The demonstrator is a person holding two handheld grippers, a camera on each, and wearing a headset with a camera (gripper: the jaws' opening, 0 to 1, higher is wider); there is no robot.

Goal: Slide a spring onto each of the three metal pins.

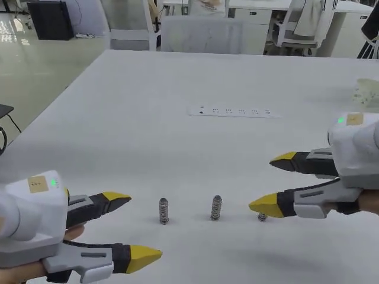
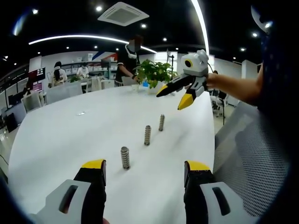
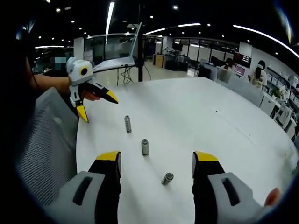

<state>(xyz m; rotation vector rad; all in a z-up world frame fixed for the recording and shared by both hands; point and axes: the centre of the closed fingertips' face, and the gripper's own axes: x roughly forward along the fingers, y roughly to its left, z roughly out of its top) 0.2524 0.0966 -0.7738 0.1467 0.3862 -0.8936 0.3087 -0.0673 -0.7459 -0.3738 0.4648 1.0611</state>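
We held the left gripper (image 1: 143,226) and right gripper (image 1: 262,183) level over the table (image 1: 177,148), jaws wide open and empty, flanking three springs (image 1: 217,207) near us.

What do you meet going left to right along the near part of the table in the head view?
In order: left tool, first upright spring, second upright spring, right tool. The small piece overlaps the right tool's tip, so it is omitted.
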